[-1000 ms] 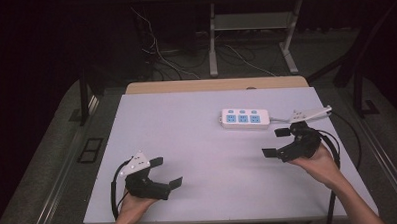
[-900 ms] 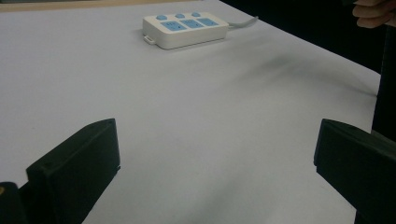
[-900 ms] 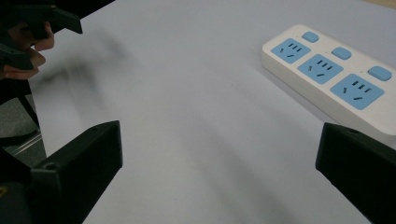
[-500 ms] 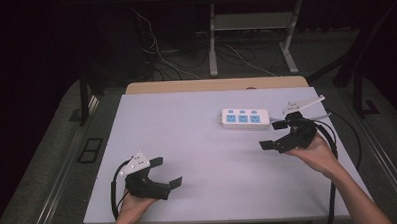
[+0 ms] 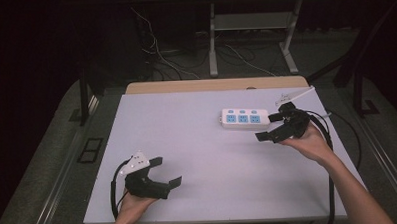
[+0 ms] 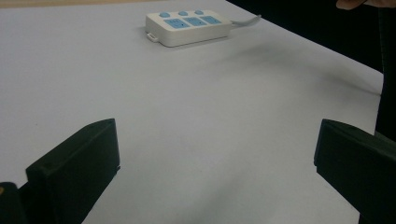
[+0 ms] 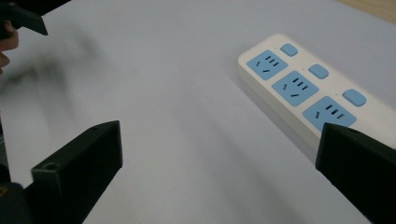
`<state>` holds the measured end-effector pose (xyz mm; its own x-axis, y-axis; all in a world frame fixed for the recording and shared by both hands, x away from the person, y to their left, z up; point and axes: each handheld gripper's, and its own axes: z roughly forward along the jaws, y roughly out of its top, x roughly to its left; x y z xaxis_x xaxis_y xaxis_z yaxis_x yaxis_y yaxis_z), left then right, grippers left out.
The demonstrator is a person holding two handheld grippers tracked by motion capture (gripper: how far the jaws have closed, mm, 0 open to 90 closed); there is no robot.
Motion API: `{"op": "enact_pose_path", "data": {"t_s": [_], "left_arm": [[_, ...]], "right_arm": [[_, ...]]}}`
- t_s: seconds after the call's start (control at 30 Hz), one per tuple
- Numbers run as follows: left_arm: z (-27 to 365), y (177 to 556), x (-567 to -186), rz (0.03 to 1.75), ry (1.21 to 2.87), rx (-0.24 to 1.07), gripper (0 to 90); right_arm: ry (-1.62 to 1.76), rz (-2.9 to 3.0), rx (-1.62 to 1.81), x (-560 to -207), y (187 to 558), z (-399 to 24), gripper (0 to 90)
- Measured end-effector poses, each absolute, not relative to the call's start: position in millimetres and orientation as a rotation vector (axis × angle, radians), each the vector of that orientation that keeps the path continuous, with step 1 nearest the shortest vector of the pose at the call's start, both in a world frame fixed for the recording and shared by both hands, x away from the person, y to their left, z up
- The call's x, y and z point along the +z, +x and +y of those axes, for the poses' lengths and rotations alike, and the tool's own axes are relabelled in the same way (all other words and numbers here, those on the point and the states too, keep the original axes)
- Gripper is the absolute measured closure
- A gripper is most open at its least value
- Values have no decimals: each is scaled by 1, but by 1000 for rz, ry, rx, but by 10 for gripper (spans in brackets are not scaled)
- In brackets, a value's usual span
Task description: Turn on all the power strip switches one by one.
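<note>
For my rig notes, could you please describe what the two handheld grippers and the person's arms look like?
Both grippers are black with two blocky black jaws. The left gripper carries a grey three-cornered plate on top and trails a black cable. The right gripper trails a black cable too. The forearms are bare, with no sleeves in sight.

Plenty of bare table (image 5: 197, 142) across the middle and left from where I'm sitting. Only real obstacle is the power strip (image 5: 243, 119) far right, with my right gripper (image 5: 271, 126) parked just beside it, jaws apart.
</note>
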<state>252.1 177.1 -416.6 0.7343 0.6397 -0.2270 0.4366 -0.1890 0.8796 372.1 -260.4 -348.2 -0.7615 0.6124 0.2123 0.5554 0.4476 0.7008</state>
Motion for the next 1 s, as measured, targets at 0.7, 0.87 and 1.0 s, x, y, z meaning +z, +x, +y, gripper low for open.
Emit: {"op": "enact_pose_path", "data": {"t_s": [0.7, 0.87, 1.0], "left_arm": [[179, 254, -418, 849, 1817, 226, 0], [179, 254, -417, 838, 1817, 226, 0], [179, 254, -417, 841, 1817, 226, 0]], "right_arm": [[1102, 2610, 1137, -341, 412, -254, 4], [1096, 2619, 1093, -335, 423, -253, 4], [1093, 2610, 1095, -329, 432, -253, 4]]}}
